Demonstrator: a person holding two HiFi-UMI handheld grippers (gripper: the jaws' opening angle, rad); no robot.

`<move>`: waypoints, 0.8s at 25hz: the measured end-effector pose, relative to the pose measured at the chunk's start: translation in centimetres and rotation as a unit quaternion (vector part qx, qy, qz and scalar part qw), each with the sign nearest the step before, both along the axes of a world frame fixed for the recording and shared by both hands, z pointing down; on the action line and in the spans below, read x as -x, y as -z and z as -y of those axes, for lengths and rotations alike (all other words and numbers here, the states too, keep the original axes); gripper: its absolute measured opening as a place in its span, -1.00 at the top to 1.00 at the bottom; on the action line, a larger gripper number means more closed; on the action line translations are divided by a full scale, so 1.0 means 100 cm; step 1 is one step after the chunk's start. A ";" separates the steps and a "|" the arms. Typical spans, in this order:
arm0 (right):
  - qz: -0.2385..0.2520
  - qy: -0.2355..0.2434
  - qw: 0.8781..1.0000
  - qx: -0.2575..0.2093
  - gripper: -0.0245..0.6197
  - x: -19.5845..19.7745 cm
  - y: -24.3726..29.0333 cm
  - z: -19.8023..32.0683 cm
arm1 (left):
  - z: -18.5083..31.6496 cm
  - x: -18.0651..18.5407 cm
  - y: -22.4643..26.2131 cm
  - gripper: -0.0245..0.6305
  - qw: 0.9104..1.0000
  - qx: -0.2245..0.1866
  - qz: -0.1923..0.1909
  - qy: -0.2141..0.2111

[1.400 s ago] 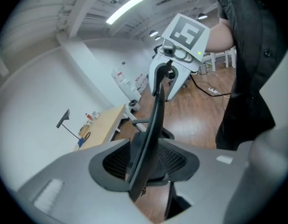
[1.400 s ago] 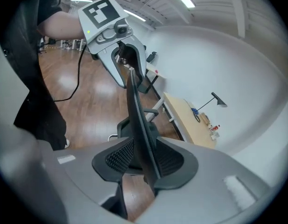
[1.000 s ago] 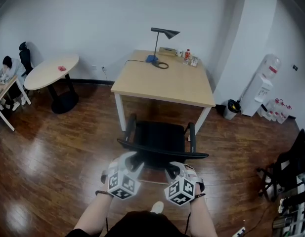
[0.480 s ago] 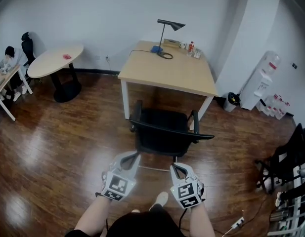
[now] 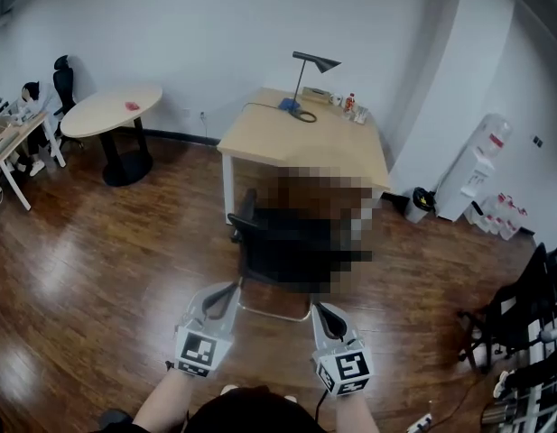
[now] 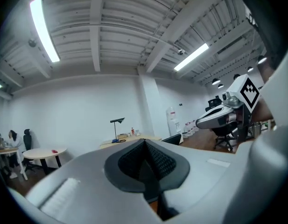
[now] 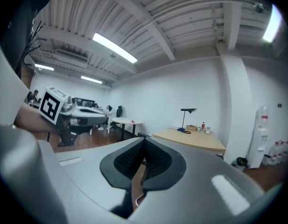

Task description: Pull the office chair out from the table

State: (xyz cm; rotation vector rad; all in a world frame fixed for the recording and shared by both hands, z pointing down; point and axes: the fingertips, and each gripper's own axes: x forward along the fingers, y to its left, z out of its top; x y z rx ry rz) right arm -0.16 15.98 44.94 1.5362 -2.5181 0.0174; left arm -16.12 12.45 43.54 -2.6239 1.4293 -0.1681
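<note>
The black office chair (image 5: pixel 247 240) stands in front of the wooden table (image 5: pixel 296 138), its back towards me; a mosaic patch covers most of it. Both grippers are low in the head view, short of the chair and apart from it. My left gripper (image 5: pixel 226 294) is shut with nothing between its pads. My right gripper (image 5: pixel 321 312) is shut and empty too. In the left gripper view the jaws (image 6: pixel 144 143) meet, and the chair's back (image 6: pixel 174 138) shows beyond them. The right gripper view shows its jaws (image 7: pixel 144 143) pressed together, with the table (image 7: pixel 195 139) beyond.
A black desk lamp (image 5: pixel 312 61) and small bottles (image 5: pixel 352 106) stand at the table's far end. A round table (image 5: pixel 111 111) and a seated person (image 5: pixel 30 97) are at the left. A water dispenser (image 5: pixel 484 156), a bin (image 5: pixel 423 201) and dark chairs (image 5: pixel 526 318) are at the right.
Both grippers have drawn back from the chair's back and risen. Their jaws, open a second ago, are shut now. The head view has shifted back.
</note>
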 end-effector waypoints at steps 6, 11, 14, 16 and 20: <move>0.065 -0.028 0.997 -0.036 0.89 -0.048 0.007 -0.025 | -0.023 -0.035 0.014 0.92 0.995 0.001 -0.099 -0.013; 0.072 -0.034 0.996 -0.044 0.89 -0.068 0.004 -0.032 | -0.034 -0.043 0.002 0.92 0.994 0.014 -0.108 -0.005; 0.082 -0.038 0.995 -0.048 0.89 -0.071 0.005 -0.031 | -0.035 -0.045 -0.001 0.92 0.995 0.010 -0.097 -0.003; 0.080 -0.038 0.995 -0.051 0.89 -0.071 0.004 -0.031 | -0.034 -0.044 -0.001 0.92 0.996 0.006 -0.094 -0.003; 0.072 -0.036 0.996 -0.047 0.89 -0.075 0.001 -0.033 | -0.033 -0.044 -0.004 0.92 0.995 0.011 -0.099 -0.001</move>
